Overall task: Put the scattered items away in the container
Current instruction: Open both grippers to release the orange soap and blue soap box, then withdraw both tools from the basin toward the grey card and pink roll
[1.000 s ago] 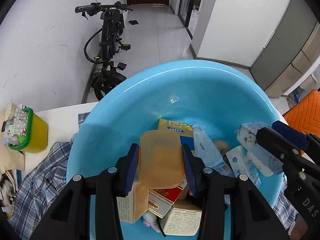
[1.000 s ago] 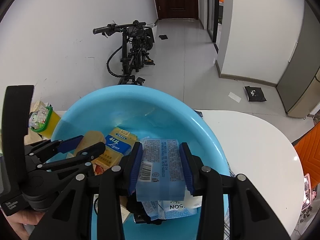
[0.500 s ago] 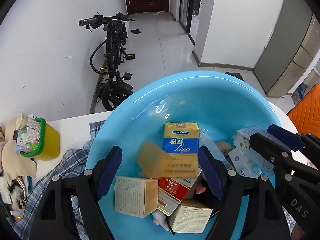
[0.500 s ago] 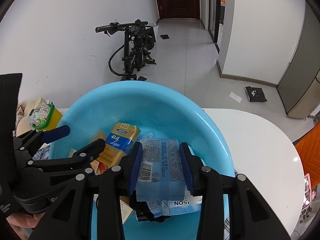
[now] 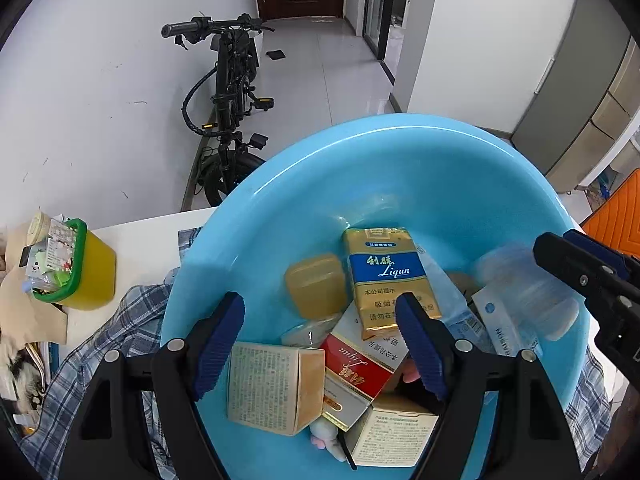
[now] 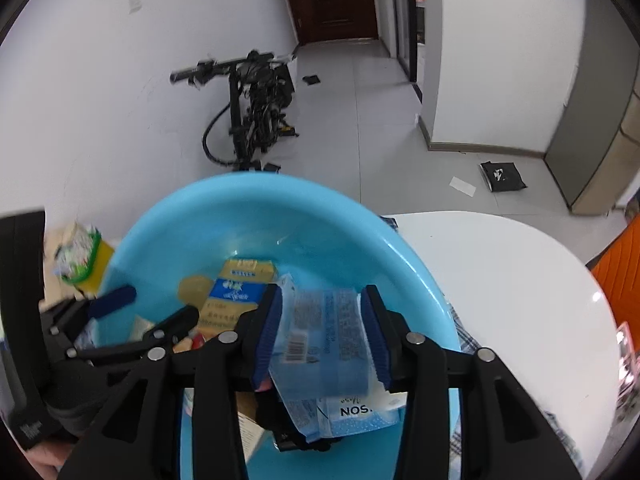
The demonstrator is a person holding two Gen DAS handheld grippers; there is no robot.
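Between the widely parted jaws of the left gripper (image 5: 320,344) nothing is gripped; beneath the gap a matte beige cardboard box (image 5: 276,386) and a glossy red cigarette pack (image 5: 356,374) are seen lying in the smooth, round, light-blue plastic basin (image 5: 400,160). Just ahead of these jaws a translucent amber case with rounded corners (image 5: 316,284) rests loose on the basin floor, touching a gold-and-blue cigarette pack (image 5: 386,272) that leans against the pile. A second printed carton (image 5: 394,434) is shown below the right-hand jaw. Between the jaws of the right gripper (image 6: 322,330) a soft, crinkled blue tissue packet (image 6: 324,344) with a barcode is caught; these jaws have just been opening, and in the blurred right wrist view the packet hangs tilted with its lower end slack, so whether the pads still press on it cannot be told. Beneath it a flat pale-blue packet (image 6: 360,412) is seen in the basin. Only the left wrist view shows the checked cloth (image 5: 132,320) under the basin and the cartons in sharp detail; only the right wrist view shows the glossy white rounded desk (image 6: 500,288) to the right of the jaws. A yellow tub with a green rim (image 5: 76,272) stands well to the left in both.
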